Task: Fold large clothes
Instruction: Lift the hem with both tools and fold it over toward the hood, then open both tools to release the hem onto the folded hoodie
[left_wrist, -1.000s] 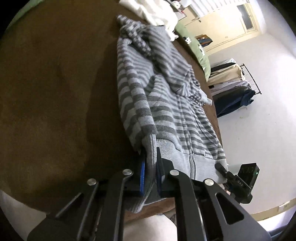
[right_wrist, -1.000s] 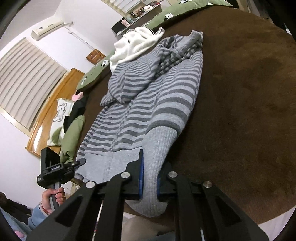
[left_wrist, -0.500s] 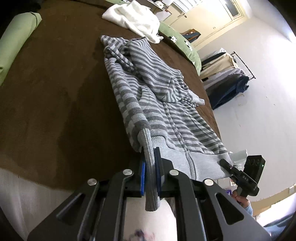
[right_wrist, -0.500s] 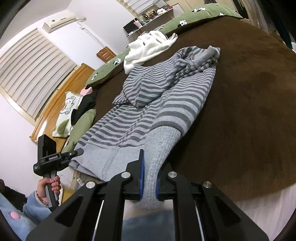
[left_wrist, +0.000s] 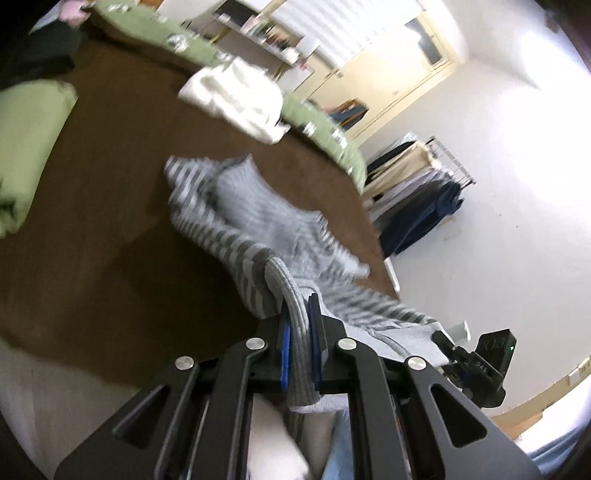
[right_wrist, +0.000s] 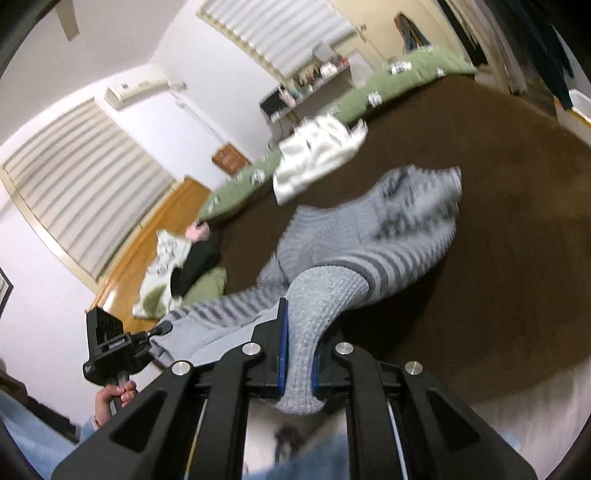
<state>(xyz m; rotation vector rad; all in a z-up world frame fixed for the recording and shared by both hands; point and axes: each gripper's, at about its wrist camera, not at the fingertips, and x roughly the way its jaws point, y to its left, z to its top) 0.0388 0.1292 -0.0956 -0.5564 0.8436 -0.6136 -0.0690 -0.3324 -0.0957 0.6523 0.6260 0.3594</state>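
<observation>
The left gripper (left_wrist: 300, 325) has its 2 blue-padded fingers (left_wrist: 284, 350) pinched tight on a plain grey ribbed cuff (left_wrist: 295, 332), which passes between the pads and hangs out below them. The right gripper (right_wrist: 298, 347) is clamped the same way, its blue pads (right_wrist: 282, 350) pressing a grey waffle-knit cuff (right_wrist: 314, 306) whose end droops under the fingers.

Both cuffs belong to 1 grey striped hoodie (left_wrist: 258, 221). From each grip a striped sleeve runs up and away into the body of the garment, which is lifted at the near end and lies bunched on the brown blanket (left_wrist: 103, 221) farther off. Its plain grey hem band stretches between the 2 grippers, hanging over the near edge of the bed. The picture is blurred, so the folds in the middle are hard to read.

In the left view the right gripper (left_wrist: 476, 365) shows as a black block at the lower right, just past the hem. In the right view the left gripper (right_wrist: 110, 347) shows at the lower left, with a hand (right_wrist: 114, 398) in a light blue sleeve wrapped round its handle.

Beyond the hoodie a white garment (left_wrist: 236, 99) lies on the blanket, well apart from it, beside a long green pillow (left_wrist: 321, 129) along the far edge. A clothes rack (left_wrist: 417, 192) stands against the wall.
</observation>
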